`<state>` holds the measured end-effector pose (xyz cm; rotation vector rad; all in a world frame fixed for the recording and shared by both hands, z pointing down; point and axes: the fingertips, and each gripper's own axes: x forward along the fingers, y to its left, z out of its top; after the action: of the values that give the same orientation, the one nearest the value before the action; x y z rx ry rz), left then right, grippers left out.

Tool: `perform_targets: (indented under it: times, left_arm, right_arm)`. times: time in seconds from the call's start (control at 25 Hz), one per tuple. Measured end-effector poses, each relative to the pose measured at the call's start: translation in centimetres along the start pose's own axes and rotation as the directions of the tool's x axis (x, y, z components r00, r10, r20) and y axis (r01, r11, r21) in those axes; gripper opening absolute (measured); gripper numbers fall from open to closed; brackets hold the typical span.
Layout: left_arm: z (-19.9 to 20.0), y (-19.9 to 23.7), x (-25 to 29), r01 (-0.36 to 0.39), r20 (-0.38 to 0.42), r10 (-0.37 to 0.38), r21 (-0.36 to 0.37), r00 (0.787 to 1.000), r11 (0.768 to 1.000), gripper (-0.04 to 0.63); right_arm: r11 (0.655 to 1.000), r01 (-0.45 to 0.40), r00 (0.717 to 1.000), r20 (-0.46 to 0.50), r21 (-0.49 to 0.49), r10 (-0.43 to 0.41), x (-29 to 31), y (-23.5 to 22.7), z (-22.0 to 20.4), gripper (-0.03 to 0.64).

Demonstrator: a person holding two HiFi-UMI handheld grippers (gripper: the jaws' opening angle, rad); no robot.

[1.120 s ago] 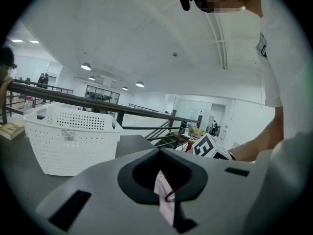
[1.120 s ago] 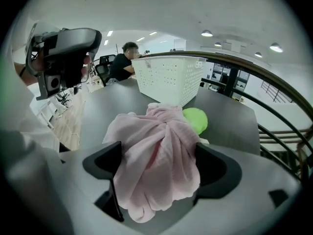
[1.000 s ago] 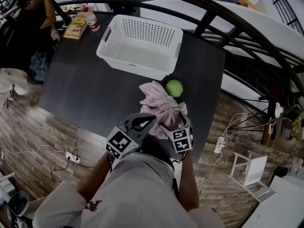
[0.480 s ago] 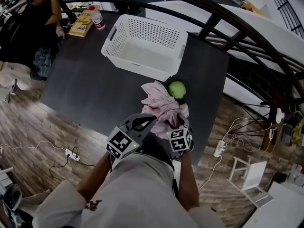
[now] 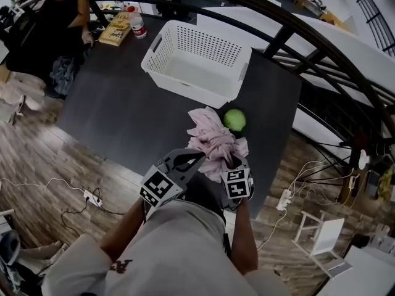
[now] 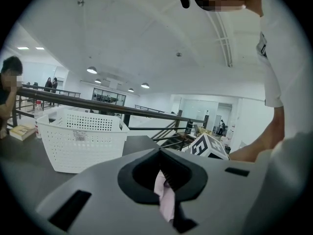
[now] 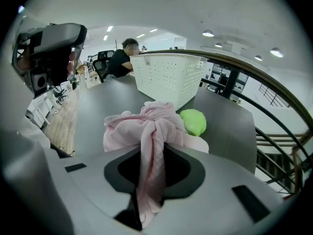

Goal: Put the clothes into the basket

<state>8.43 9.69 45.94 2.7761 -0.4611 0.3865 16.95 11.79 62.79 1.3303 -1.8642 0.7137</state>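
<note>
A crumpled pink cloth (image 5: 212, 139) lies on the dark table (image 5: 123, 116), just short of the empty white basket (image 5: 197, 60). A round light-green thing (image 5: 234, 120) rests against the cloth's far right side. My right gripper (image 5: 233, 160) is at the cloth's near edge; its jaws have just been closing, and a bunched fold of the pink cloth (image 7: 151, 146) is pinched in my right gripper (image 7: 146, 192). My left gripper (image 5: 196, 156) is beside it, and a thin strip of pink cloth (image 6: 165, 199) is nipped in my left gripper (image 6: 166, 190).
A yellow book (image 5: 116, 29) and a bottle (image 5: 138, 23) sit at the table's far left corner, next to a seated person (image 5: 43, 29). A black railing (image 5: 296, 29) runs behind and to the right of the table. The table's right edge is close to the cloth.
The view has slid a little, so the basket sits further right in the picture. Both grippers stay at the cloth's near edge, and the cloth looks more gathered at the right gripper.
</note>
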Motion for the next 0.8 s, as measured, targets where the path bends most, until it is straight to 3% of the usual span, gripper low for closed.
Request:
perform_targets:
  times: [0.48,0.8]
  left_arm:
    - [0.1,0.6,-1.3,-0.037,0.018,0.037,-0.001,0.999,0.999,0.003]
    - [0.9,2.0,-2.8,-0.079,0.048,0.079,-0.001,0.996,0.997,0.003]
  right_arm:
    - [0.994,-0.089,0.988,0.131,0.062,0.08,-1.7,1.5,2.8,0.081]
    - [0.982,-0.162,0.964,0.226,0.093,0.138,-3.6,3.2,5.7,0.078]
